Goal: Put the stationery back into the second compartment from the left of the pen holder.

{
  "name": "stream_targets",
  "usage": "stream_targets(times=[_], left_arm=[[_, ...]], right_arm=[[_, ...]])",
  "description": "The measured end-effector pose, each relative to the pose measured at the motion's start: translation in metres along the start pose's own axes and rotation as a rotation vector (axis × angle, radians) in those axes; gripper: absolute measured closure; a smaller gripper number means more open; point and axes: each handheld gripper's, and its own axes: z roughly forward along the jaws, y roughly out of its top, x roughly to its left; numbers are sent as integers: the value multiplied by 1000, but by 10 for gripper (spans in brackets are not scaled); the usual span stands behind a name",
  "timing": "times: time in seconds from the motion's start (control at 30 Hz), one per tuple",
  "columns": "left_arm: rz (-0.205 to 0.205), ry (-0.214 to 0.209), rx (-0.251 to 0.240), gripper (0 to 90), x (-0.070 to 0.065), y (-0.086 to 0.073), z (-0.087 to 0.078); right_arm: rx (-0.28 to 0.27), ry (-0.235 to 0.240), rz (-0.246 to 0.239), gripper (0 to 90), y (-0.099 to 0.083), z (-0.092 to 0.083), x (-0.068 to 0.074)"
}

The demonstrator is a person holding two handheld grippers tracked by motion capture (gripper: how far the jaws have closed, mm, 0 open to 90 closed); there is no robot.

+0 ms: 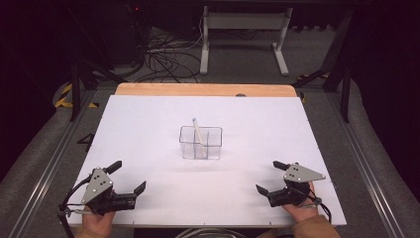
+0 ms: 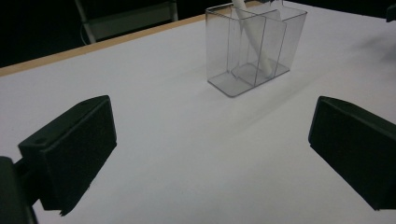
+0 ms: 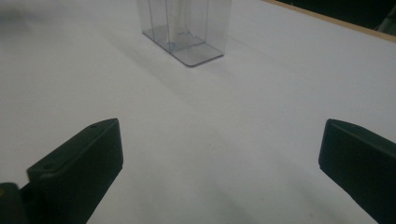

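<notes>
Left gripper (image 1: 130, 177), lower left of high view: black body, two black jaws, grey three-cornered plate on top, dotted with small dark screw holes. Thin black cable looped at frame's lower left edge. Right gripper (image 1: 268, 177), lower right: same black build, same grey plate, black cable trailed behind. Tan sleeve (image 1: 312, 229) seen at bottom right. In gripper views, jaws shown as matt black blocks, small round hole near tip.

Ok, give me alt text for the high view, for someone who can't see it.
A clear plastic holder with a white pen leaning inside stands mid-table on a white sheet. Near the front edge, the left gripper and the right gripper, each held in a hand, rest open on either side, both apart from the holder.
</notes>
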Motion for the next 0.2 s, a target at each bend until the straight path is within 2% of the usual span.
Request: stream_targets(times=[0.07,0.2], left_arm=[[-16,-6,-6,17,1,-1,1],[17,31,-3,18,0,-3,3]], right_arm=[[-15,10,-8,8,0,-1,1],[-32,9,10,1,1,-3,-1]])
